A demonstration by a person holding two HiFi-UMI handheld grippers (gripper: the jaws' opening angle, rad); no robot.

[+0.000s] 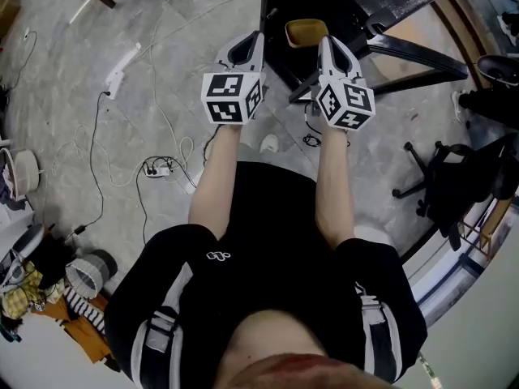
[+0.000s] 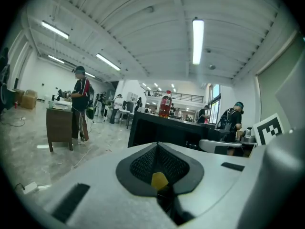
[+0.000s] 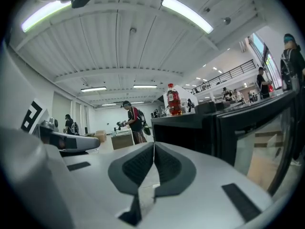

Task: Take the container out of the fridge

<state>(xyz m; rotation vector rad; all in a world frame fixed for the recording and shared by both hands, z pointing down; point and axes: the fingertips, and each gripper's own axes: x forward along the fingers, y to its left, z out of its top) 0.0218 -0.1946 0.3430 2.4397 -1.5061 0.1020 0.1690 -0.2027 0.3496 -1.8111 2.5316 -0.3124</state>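
The left gripper (image 2: 158, 144) and right gripper (image 3: 153, 143) both have their jaws pressed together on nothing. The yellow container (image 1: 306, 31) at twelve o'clock looks light, perhaps stiff plastic; take it by the rim.

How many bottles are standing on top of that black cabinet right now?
1. The red bottle stands on the black cabinet, on its top, ahead in both gripper views. More could be hidden where that top runs out of sight.

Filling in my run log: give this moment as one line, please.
left gripper: shut, empty | right gripper: shut, empty | both held side by side, facing black cabinet | red bottle on top
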